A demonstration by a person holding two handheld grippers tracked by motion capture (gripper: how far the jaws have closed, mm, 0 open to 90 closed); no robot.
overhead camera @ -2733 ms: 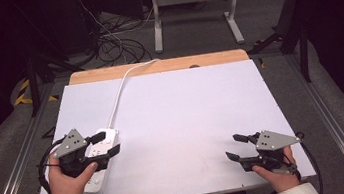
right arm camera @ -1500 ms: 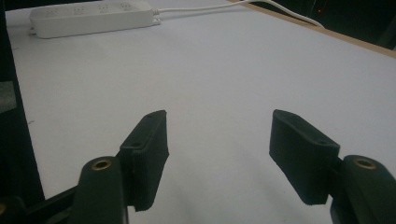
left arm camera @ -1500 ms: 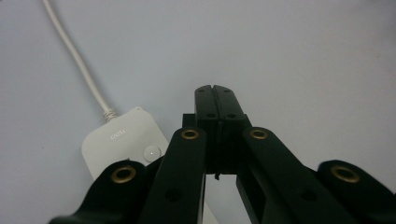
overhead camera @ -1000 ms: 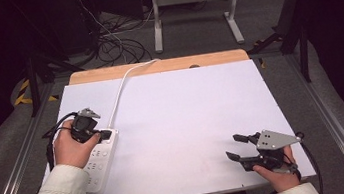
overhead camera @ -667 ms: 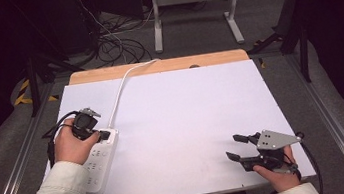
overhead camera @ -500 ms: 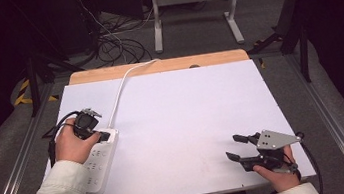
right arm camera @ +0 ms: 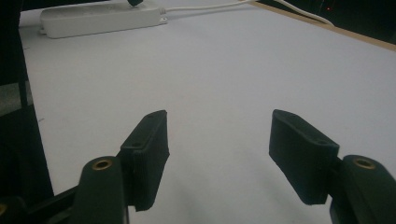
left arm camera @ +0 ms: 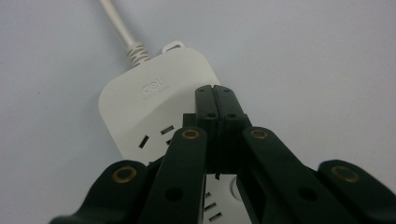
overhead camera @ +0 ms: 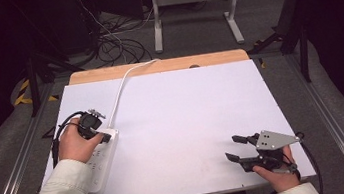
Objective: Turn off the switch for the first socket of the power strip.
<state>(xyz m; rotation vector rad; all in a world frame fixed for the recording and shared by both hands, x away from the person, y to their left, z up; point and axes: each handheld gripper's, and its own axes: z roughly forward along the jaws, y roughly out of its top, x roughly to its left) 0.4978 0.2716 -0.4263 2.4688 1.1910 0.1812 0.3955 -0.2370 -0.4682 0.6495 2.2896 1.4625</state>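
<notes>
White counter (overhead camera: pixel 189 125) holds a power strip (overhead camera: pixel 99 162) near its left edge; the left tool (left arm camera: pixel 215 100), clenched on nothing, hangs over the strip's cord end. It should press straight down, slowly; the right tool (right arm camera: pixel 217 135) rests released, well apart.

A white table top (overhead camera: pixel 189 125) filled the middle of the high view, with a strip of bare wood (overhead camera: pixel 156 67) along its far edge. Beyond it, at the upper middle of the frame, stood a light grey metal stand (overhead camera: pixel 193 3) on two feet. To its left, a tangle of dark cables (overhead camera: pixel 114 39) lay on the grey floor (overhead camera: pixel 202 37). Yellow and black hazard tape (overhead camera: pixel 22 91) marked the floor at the left edge. Metal rails (overhead camera: pixel 13 173) ran along both sides of the table.
</notes>
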